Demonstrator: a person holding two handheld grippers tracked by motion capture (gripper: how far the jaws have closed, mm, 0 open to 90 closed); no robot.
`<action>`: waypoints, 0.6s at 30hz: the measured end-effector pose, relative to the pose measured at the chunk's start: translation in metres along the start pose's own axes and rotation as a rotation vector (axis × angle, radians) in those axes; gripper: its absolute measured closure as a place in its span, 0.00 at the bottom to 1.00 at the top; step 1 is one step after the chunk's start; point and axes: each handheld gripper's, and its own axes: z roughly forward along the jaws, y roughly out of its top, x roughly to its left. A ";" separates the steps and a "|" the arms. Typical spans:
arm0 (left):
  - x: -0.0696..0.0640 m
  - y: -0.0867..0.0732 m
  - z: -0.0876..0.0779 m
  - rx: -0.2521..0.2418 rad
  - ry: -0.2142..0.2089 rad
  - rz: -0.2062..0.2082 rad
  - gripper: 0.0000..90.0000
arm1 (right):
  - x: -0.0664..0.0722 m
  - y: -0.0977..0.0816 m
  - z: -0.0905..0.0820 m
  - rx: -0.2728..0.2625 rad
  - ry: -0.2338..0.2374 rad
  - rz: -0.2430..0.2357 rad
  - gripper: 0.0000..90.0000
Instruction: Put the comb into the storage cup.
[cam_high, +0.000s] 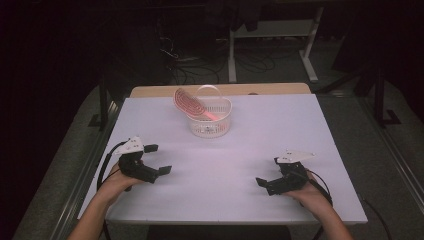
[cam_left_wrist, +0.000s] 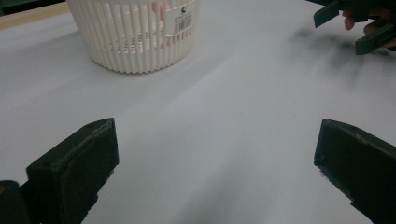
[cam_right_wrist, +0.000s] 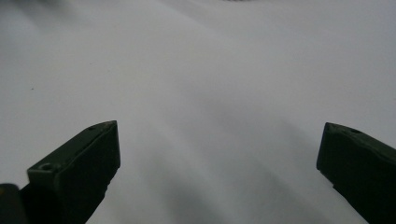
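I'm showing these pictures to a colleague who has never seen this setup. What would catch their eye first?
Most likely the white slatted basket standing alone toward the far middle of the white table, with a pink ribbed disc leaning out over its rim. Next, the two black grippers at the near edge: the left gripper and the right gripper, both with jaws wide apart and holding nothing.

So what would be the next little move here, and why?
Probably the left gripper moving forward toward the basket. Both grippers sit open and empty near the table's front edge, the right gripper as well, and the basket with the pink piece leaning in it stands far off; the left gripper view already faces it.
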 end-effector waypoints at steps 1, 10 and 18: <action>-0.001 -0.001 0.000 -0.003 0.002 0.001 0.00 | 0.000 0.000 0.000 -0.001 -0.001 0.001 0.00; -0.010 -0.021 0.001 0.002 0.009 -0.006 0.00 | 0.001 0.000 -0.001 -0.003 -0.002 0.000 0.00; -0.014 -0.030 0.005 0.027 0.003 -0.011 0.00 | 0.000 0.000 0.000 0.002 -0.003 0.000 0.00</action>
